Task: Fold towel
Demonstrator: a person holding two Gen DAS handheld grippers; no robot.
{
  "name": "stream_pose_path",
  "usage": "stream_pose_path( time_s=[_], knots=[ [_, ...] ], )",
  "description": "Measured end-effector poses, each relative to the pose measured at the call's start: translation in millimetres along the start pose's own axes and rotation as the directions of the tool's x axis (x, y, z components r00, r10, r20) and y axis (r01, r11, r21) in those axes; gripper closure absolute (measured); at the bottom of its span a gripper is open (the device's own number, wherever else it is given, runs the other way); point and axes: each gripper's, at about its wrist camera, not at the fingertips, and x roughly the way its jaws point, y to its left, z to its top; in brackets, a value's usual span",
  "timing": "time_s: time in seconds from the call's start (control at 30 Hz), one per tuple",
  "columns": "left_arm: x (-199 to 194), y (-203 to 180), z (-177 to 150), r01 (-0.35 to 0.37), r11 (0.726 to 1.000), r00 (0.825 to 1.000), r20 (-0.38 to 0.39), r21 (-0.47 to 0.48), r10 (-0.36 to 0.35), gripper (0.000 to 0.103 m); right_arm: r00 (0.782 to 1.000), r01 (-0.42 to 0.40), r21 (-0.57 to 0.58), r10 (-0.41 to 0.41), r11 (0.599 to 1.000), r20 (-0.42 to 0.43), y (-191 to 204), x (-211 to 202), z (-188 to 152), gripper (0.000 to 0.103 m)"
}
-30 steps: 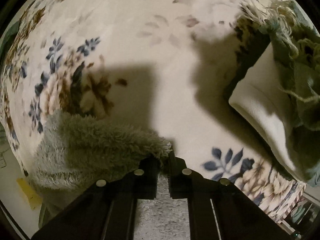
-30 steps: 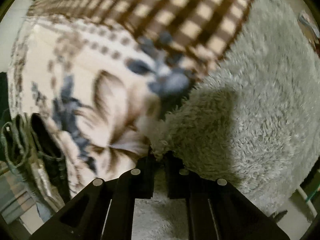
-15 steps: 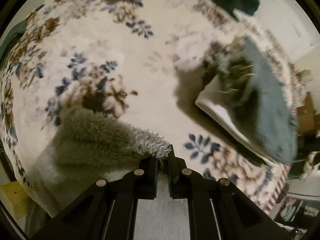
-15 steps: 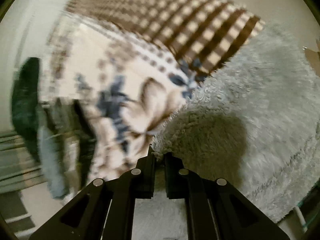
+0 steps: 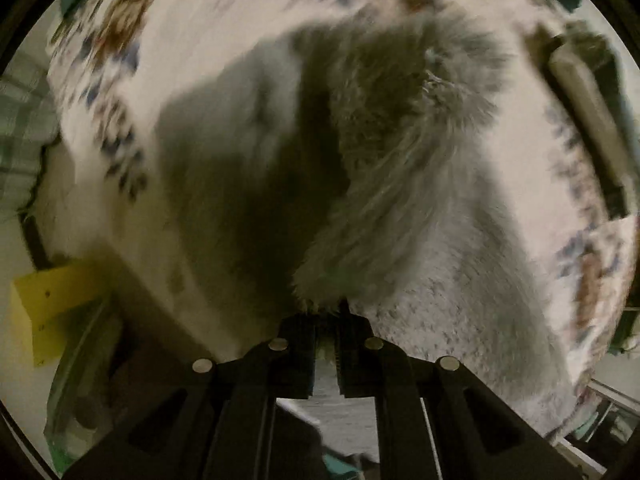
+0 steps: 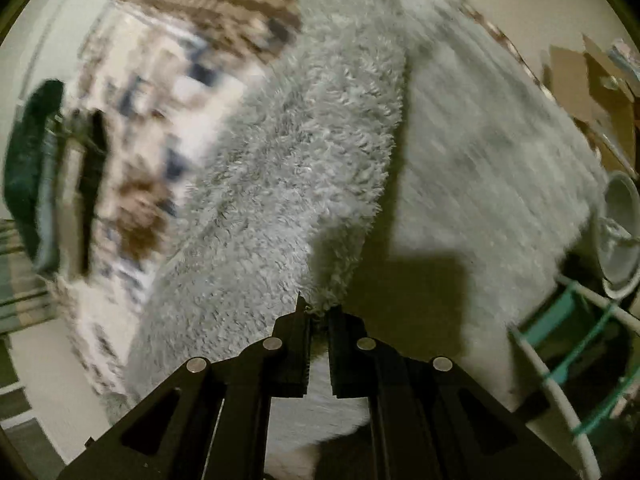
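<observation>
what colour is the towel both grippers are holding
Pale grey, fluffy and plain, no pattern. The towel shows best in the right wrist view.

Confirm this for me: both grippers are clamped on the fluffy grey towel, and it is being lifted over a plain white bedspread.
Not quite. Both the left gripper and the right gripper are shut on the fluffy grey towel, but the bedspread is not plain white: the left wrist view shows a cream cover with blue and brown flowers.
</observation>
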Motion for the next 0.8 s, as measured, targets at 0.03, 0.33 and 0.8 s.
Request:
stream_pose_path(
  time_s=[0.03,0.33,0.8],
  knots=[
    [6.1,6.0,-5.0,-0.008,1.0,1.0,-0.006,-0.005,0.008,0.098,1.0,0.02,-0.003,-0.02,1.0,-0.005,-9.6,5.5,-4.9,0.096],
    [20.3,48.1,-30.9,0.032,0.998,0.998,-0.047,-0.057,-0.034,0.093,0.992,0.105,-0.098,-0.111,0.99,-0.059,-27.3,34.8,-33.2,0.096],
    [-46.2,74.2,1.8,0.236,0.972,0.967,0.096,-0.007,-0.234,0.058,0.963,-0.134,-0.095,0.107,0.986,-0.248,14.7,67.3,-131.4,0.036]
  ],
)
